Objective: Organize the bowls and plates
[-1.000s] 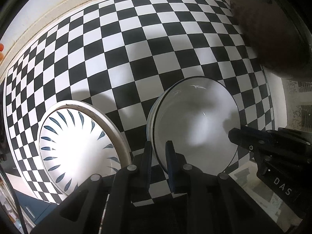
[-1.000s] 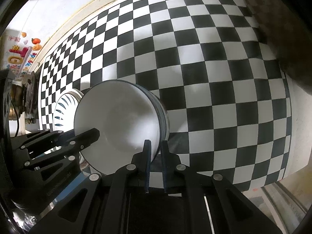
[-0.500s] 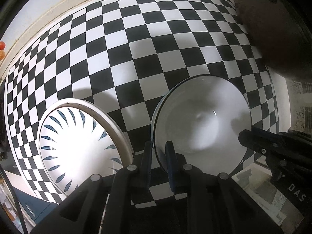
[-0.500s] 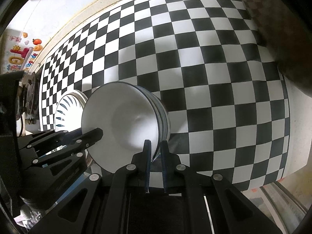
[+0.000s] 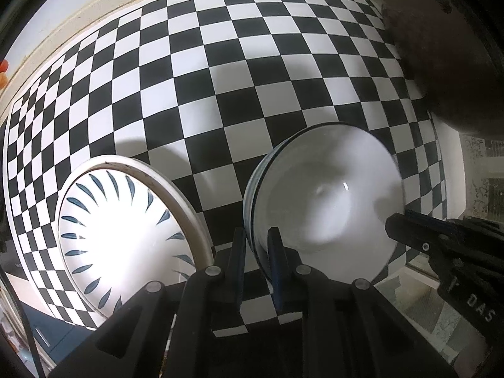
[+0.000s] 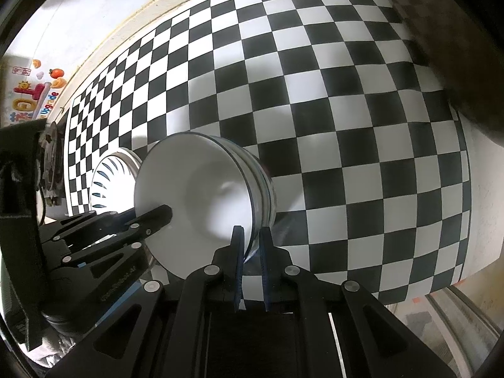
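Compared with a second ago, the white bowl point(image 5: 327, 208) sits a little further right and higher in the left wrist view, and its inside now shows as a softly blurred white hollow, while both tools keep the same hold on it. That bowl, white with a thin dark line round its rim, is held tilted above the black-and-white checkered tablecloth point(image 5: 239, 72), its mouth turned toward the left wrist camera. The left gripper point(image 5: 256, 263) is clamped on the near rim, one finger outside the wall and one inside. The right gripper point(image 6: 252, 253) is clamped on the opposite edge of the same bowl, its fingers drawn close together over the rim; in the left wrist view it reaches in from the right edge as a black linkage with white lettering. Just beside the bowl, to its left in the left wrist view, a white plate with blue leaf-shaped strokes point(image 5: 126, 239) lies on the cloth, brightly lit in the middle. A pale wall with colourful fruit stickers point(image 6: 34, 94) runs beyond the far edge of the table.
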A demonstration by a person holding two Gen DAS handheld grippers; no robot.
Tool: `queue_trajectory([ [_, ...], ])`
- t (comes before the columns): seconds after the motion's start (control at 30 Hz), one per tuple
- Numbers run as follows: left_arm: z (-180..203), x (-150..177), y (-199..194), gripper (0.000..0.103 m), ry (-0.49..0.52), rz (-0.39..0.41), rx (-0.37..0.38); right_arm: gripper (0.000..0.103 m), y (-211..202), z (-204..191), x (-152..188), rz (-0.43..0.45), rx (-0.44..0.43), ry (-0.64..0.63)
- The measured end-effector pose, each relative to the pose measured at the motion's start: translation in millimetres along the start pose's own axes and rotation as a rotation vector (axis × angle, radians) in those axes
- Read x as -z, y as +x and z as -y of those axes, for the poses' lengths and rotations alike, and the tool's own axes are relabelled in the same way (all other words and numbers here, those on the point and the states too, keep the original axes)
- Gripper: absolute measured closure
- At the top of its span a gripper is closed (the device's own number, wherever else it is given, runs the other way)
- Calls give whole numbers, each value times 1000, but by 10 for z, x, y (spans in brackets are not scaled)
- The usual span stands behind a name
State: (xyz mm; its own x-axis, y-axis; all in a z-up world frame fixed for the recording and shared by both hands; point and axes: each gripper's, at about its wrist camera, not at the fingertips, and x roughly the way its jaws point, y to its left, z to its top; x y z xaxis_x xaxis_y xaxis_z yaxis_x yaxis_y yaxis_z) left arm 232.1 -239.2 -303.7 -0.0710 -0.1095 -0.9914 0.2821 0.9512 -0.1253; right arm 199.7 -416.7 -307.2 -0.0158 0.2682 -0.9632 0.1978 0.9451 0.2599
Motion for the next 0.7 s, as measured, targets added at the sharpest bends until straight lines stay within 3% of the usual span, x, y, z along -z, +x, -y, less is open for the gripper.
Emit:
queue_trajectory([
  [0.13, -11, 59, -212, 89, -12, 34, 1, 90, -75, -6, 20, 9, 7, 6],
  [0.27, -2, 152, -550, 89, -3, 103, 3, 69, -319, -68, 109, 65, 24, -8],
  [0.43, 4, 291, -1017, 81, 6, 203, 7, 53, -746, -190, 283, 144, 24, -37],
  [0.57, -1, 391, -1287, 78, 2, 254, 12, 29, -1085, -278, 433, 199, 16, -57],
  [0.7, 16, 471, -1468, 77, 8, 278, 16, 24, -1327, -308, 551, 235, 11, -55],
])
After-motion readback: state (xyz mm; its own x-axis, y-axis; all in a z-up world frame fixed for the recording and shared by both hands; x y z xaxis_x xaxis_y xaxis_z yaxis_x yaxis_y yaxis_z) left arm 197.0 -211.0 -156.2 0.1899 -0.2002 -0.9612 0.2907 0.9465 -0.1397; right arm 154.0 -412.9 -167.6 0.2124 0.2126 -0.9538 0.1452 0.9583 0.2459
